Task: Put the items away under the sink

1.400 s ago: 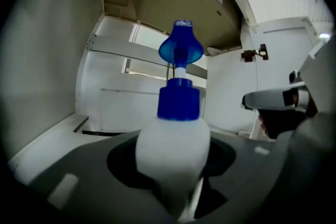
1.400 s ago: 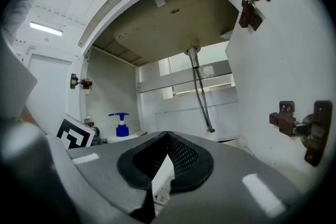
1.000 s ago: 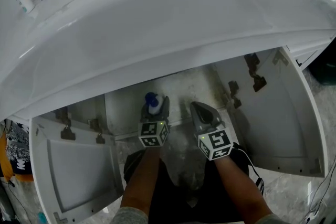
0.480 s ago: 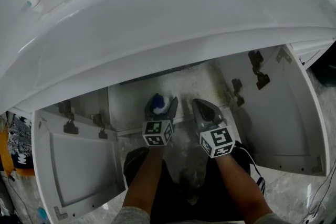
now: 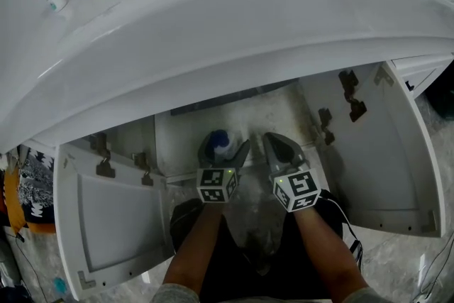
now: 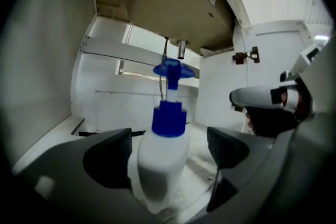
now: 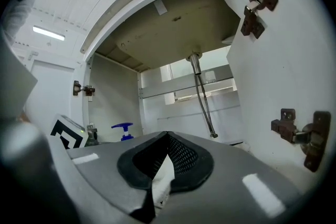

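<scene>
one pump bottle (image 6: pixel 163 157) (upright) between spread-apart left gripper (image 5: pixel 224 147) jaws

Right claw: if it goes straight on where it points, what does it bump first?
Probably the white back wall of the cabinet. The way ahead of the right claw looks free till there. The grey hose hangs right of that line, so it might brush that first; depth is unclear.
</scene>
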The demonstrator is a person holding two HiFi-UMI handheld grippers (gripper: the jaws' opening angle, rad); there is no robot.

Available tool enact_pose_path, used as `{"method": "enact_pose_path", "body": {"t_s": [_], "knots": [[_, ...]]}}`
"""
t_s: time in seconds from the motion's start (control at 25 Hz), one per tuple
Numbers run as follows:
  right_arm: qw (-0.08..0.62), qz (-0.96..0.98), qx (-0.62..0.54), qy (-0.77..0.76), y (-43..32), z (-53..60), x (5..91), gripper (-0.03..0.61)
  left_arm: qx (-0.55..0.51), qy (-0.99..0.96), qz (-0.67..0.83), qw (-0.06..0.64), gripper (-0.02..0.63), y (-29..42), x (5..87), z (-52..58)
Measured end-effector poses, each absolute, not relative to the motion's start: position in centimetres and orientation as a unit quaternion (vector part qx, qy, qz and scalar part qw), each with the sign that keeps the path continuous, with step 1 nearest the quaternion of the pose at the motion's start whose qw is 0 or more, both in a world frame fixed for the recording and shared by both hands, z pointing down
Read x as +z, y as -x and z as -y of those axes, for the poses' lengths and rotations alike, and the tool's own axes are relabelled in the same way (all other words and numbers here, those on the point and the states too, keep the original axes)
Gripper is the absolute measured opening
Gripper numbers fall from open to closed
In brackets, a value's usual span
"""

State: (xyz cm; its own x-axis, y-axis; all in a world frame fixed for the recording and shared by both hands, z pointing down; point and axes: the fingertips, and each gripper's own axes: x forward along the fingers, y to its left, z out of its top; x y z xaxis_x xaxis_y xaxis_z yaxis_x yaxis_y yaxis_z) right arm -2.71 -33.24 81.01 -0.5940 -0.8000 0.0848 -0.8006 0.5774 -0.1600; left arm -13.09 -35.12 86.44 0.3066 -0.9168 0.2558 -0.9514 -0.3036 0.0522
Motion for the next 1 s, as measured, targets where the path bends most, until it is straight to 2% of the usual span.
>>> {"method": "enact_pose_path", "body": {"t_s": [0.32, 0.52, 0.8, 1.0], "knots": [[0.009, 0.886, 0.09, -0.454, 2.3, 33.4, 81.5, -0.002, 0.027, -0.781, 0.609, 0.134, 0.457, 15.2, 84.1, 33.1], [0.009, 0.888, 0.086, -0.452, 2.3, 33.3, 81.5, -0.002, -0.037, -0.786, 0.608, 0.108, 0.459, 15.6, 80.6, 31.3], [-0.019, 0.904, 0.06, -0.422, 2.9, 31.5, 79.0, -0.002, -0.05, -0.822, 0.567, 0.032, 0.456, 12.9, 77.1, 29.0], [-0.043, 0.915, 0.066, -0.397, 3.5, 30.2, 76.8, -0.002, -0.081, -0.819, 0.568, 0.014, 0.348, 12.9, 74.0, 27.7]]}}
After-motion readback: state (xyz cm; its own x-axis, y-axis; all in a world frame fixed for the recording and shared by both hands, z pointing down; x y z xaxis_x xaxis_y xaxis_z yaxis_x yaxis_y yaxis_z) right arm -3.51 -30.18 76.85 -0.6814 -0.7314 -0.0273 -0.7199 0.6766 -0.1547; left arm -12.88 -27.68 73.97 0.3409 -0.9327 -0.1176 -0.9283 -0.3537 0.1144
